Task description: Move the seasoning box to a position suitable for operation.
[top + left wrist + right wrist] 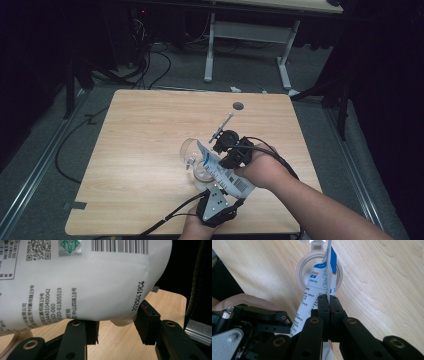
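Since the white pouch [222,170] is soft film, light and slick, it will sag and slide, so the flat seam edge is the best hold. It hangs tilted over the clear jar [196,159] near the counter's [150,130] 5 o'clock edge. Right gripper [329,302] jaws are together, pinching that seam. Left gripper [116,331] jaws stand apart around the pouch bottom, contact unclear.

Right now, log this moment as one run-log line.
right gripper: shut on pouch | left gripper: jaws around pouch bottom, grip unclear | pouch over open jar | table
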